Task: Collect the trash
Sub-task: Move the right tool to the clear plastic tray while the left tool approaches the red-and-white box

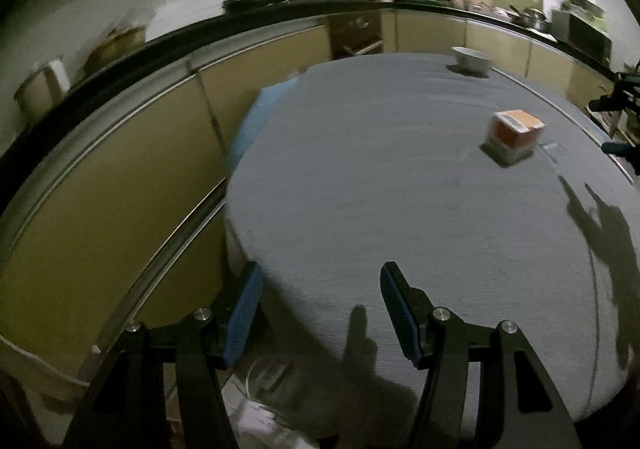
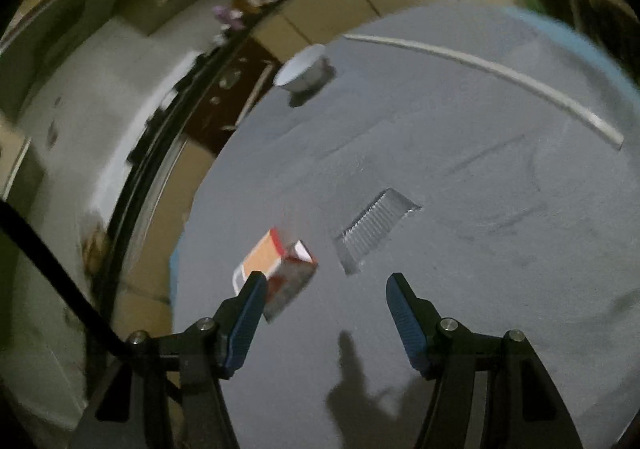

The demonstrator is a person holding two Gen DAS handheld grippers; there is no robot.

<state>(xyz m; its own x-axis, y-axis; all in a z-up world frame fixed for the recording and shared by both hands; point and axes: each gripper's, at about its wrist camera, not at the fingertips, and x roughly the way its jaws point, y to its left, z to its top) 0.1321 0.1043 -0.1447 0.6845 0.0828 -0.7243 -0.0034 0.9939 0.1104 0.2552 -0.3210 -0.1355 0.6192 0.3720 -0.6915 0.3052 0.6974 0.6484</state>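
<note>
Presently, your left gripper (image 1: 322,281) hangs over the near edge of the grey-covered table (image 1: 360,189), its blue pads spread apart with nothing between them. From that wrist view, the orange and white carton (image 1: 514,137) sits on the cloth at about 1 o'clock, well apart from the pads. A white bowl (image 1: 472,60) stands farther off, near 12 o'clock at the far edge.

Your right gripper (image 2: 324,283) is likewise spread and empty. In its view the carton (image 2: 276,273) lies tilted at about 10 o'clock, just beyond the left pad, which overlaps it in the picture; contact cannot be told. A clear ridged plastic wrapper (image 2: 374,229) lies flat at 12 o'clock, just beside the carton. A long pale strip (image 2: 500,73) lies across the cloth toward 1 o'clock. Both views are motion-blurred.
</note>
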